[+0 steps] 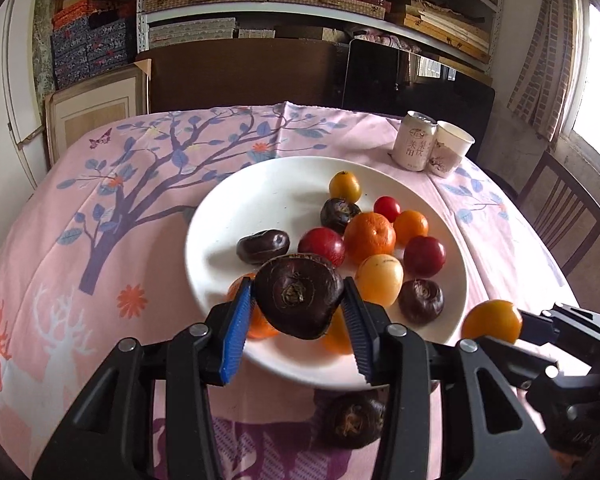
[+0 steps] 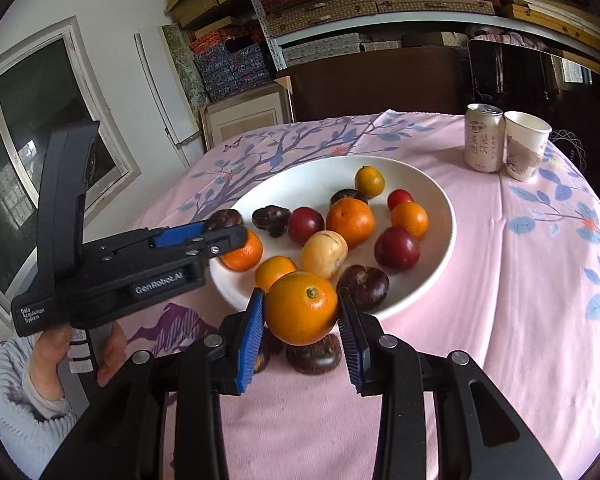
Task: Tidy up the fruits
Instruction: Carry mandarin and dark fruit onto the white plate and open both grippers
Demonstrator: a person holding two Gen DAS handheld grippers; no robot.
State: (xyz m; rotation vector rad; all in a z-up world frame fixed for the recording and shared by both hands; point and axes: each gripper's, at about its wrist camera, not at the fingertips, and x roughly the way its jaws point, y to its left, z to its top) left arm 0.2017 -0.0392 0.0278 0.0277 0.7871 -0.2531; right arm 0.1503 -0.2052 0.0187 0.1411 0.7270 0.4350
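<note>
Dead centre of the left wrist view, the left gripper is clamped on a dark brown water chestnut, both blue pads pressed against its sides, held up over the near rim of the white plate. Same deal in the right wrist view: the right gripper squeezes a small orange citrus at lower centre, just short of the plate's front edge.

The plate already carries a mixed bunch: more chestnuts, red plums, a mandarin, a pale yellow fruit. One more chestnut sits on the pink tablecloth at the bottom of the left view, off the plate.

Handling-wise, I'd guess the chestnut is light and hard with a smooth skin, so it could squirt out if pinched off-centre; grabbing across its widest flat sides seems right. The citrus looks round with some give, so a gentle squeeze across the middle should do, no crushing.

A can and paper cup stand at upper right.
</note>
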